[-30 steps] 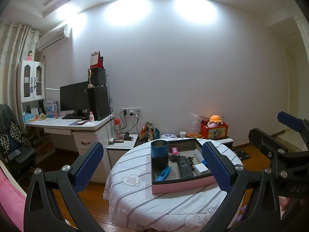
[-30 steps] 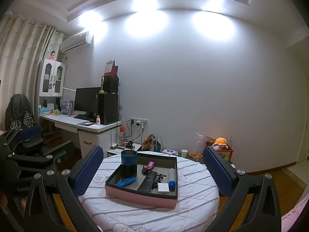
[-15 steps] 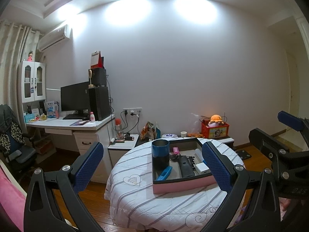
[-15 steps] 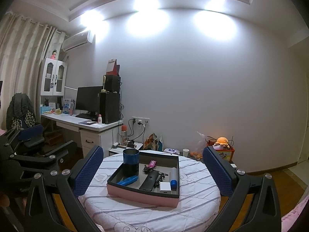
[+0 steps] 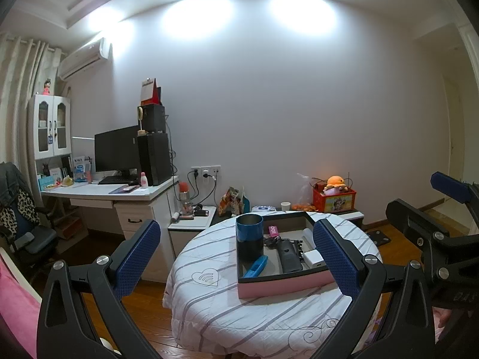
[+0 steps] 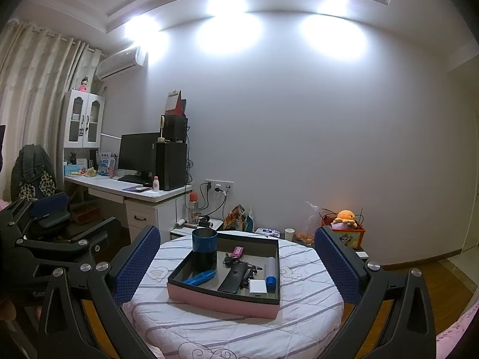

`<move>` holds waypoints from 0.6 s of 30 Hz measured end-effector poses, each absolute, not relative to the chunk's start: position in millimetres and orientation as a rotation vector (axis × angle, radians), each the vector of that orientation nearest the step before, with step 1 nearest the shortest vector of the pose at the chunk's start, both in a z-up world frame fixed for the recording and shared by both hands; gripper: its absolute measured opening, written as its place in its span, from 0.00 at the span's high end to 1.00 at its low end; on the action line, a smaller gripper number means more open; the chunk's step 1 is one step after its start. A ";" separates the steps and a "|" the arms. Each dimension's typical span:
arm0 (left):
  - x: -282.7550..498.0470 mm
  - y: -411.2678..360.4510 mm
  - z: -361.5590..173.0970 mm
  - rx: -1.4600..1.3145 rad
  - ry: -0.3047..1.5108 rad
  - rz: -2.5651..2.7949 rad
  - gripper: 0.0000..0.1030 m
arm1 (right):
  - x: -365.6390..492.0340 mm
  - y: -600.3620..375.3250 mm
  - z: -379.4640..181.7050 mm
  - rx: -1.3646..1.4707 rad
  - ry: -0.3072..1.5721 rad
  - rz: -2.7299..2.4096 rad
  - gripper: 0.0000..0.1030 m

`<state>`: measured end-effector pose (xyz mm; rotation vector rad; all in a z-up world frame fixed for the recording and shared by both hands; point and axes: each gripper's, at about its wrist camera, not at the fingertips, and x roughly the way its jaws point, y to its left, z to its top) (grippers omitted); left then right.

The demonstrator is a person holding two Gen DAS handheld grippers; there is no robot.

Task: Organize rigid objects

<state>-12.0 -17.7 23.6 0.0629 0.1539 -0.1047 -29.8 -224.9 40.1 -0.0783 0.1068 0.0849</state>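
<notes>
A pink-sided box [image 5: 284, 287] [image 6: 221, 300] with a dark inside sits on a round table with a striped white cloth [image 5: 227, 308] [image 6: 302, 323]. Inside it stand a blue and black cup [image 5: 249, 236] [image 6: 204, 249], a blue flat item [image 5: 255, 266] [image 6: 200, 277], a black remote [image 5: 289, 257] [image 6: 235, 275], a white block [image 5: 314, 258] [image 6: 258, 286], keys and a pink tag [image 5: 273, 230] [image 6: 238, 250]. My left gripper [image 5: 236, 257] and right gripper [image 6: 238, 263] are both open, held well short of the table with nothing between the fingers.
A white desk [image 5: 113, 193] with a monitor and a black tower stands to the left, an office chair [image 5: 27, 233] beside it. A low cabinet [image 5: 191, 224] sits behind the table. A red box with an orange plush [image 5: 334, 197] stands at the back right. The floor is wood.
Both views have shifted slightly, and the table and box look a little closer in the right wrist view. Both grippers stay open and empty.
</notes>
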 end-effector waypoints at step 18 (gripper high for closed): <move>-15.7 -12.4 16.4 0.066 0.156 -0.098 0.00 | -32.5 -222.5 38.3 -0.080 0.116 0.091 0.00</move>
